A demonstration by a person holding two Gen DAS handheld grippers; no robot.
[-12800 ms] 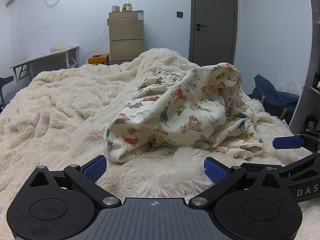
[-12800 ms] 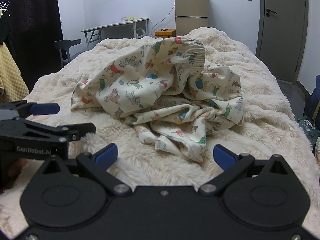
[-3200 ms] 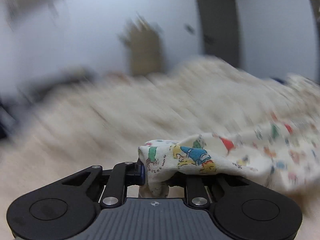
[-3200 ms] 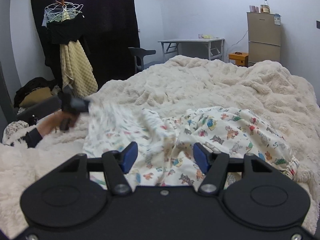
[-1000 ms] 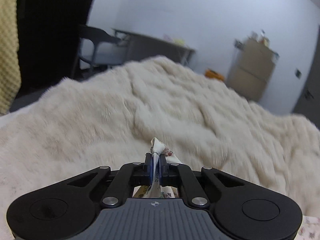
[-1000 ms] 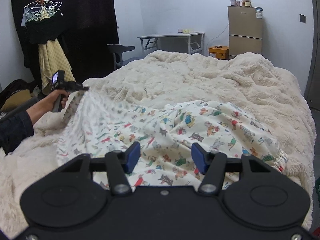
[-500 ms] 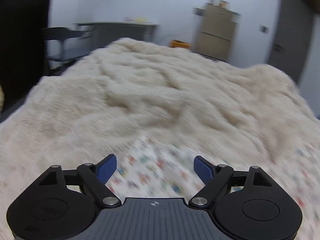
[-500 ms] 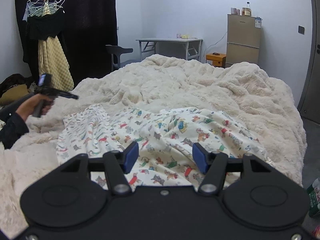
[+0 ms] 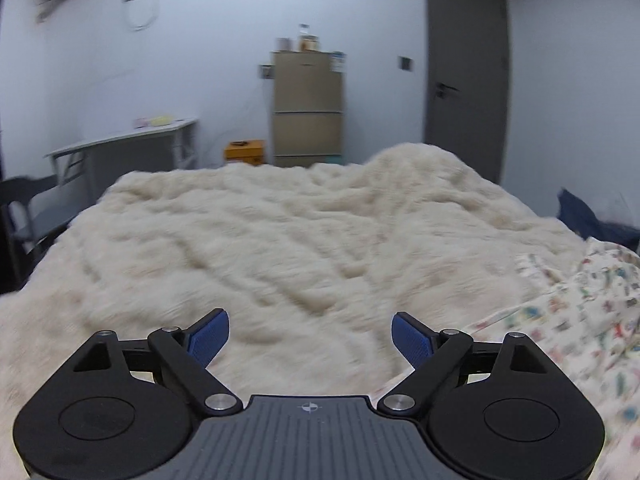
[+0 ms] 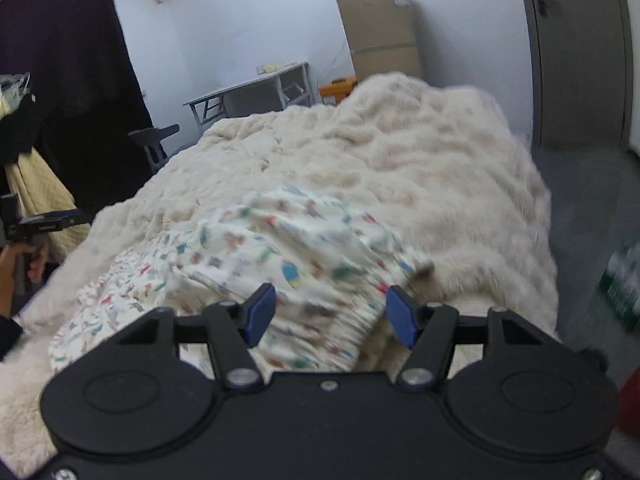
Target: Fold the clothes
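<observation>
White walls and a grey door (image 9: 466,80) stand behind a big bed with a fluffy cream blanket (image 9: 280,240). On its near part lies the printed garment (image 10: 280,264), soft, light and floppy. I think its stretchy band edge is best to pinch. Lots of blanket is free for spreading. The left gripper (image 9: 310,336) is opening over bare blanket, empty. The right gripper (image 10: 328,312) has released jaws over the band.

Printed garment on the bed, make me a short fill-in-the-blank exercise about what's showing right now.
1. The printed garment lies on a fluffy cream ____.
2. Between the left hand-held gripper's pads there is only ____.
3. The pads on both hand-held grippers are coloured ____.
4. The door at the back is ____.

Missing words: blanket; blanket; blue; closed
</observation>
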